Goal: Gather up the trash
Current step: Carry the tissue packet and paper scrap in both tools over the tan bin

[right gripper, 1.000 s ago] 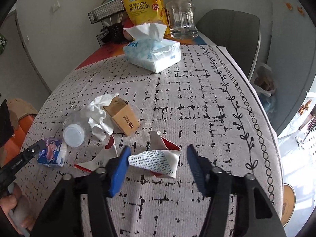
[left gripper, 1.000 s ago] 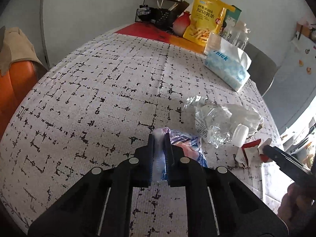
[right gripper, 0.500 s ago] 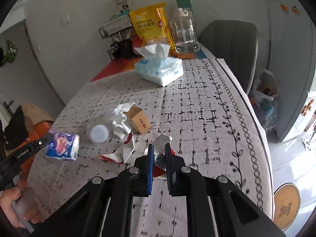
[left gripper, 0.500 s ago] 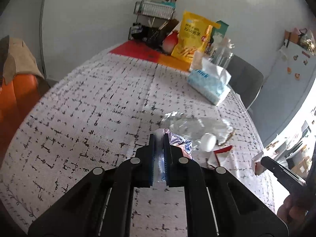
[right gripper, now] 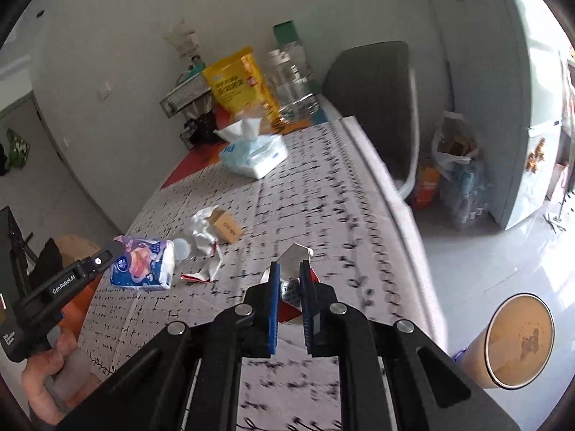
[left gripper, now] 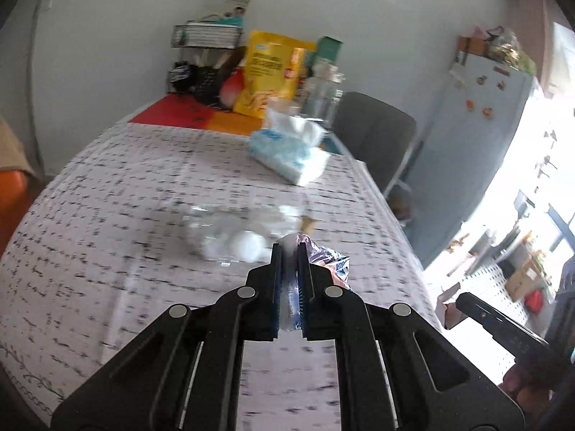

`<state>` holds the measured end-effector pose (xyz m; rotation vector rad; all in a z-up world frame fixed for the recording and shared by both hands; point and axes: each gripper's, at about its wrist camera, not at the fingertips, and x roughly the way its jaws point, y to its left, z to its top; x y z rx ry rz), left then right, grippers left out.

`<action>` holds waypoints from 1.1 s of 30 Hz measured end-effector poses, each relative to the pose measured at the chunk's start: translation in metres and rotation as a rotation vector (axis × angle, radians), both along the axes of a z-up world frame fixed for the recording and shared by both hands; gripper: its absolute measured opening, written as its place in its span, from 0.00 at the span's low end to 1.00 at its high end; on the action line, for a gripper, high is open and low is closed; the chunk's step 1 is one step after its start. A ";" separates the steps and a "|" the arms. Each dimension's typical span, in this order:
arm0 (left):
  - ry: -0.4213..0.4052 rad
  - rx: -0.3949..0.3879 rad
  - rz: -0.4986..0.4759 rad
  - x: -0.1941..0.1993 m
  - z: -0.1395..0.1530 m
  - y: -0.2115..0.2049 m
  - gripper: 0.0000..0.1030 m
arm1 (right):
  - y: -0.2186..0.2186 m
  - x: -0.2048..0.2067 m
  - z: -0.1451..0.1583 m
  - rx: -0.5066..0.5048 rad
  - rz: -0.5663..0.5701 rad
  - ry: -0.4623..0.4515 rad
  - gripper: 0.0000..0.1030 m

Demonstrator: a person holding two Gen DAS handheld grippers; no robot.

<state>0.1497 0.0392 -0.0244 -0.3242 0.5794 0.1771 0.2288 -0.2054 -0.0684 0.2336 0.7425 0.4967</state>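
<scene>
Grippers both clamped: our left gripper (left gripper: 288,251) pinches the soft tissue packet (right gripper: 142,264), our right gripper (right gripper: 287,269) the flattened red-and-white carton (right gripper: 293,289), both above the near table (right gripper: 323,186). Light, crushable; we grip edges.

Right gripper (right gripper: 288,280) frame: black, silver screws behind jaws
Jaw pads: blue, ribbed
Left gripper (right gripper: 116,251) side: white "GenRobot.AI" lettering behind jaws
</scene>
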 end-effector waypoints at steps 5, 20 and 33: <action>-0.006 0.009 -0.101 0.016 0.005 -0.047 0.08 | -0.039 -0.006 0.003 0.023 -0.060 -0.006 0.11; 0.004 0.001 -0.332 0.057 0.007 -0.181 0.08 | -0.175 -0.022 0.003 0.038 -0.291 -0.001 0.11; 0.100 0.013 -0.506 0.107 -0.032 -0.297 0.08 | -0.279 -0.028 -0.046 0.077 -0.494 0.079 0.11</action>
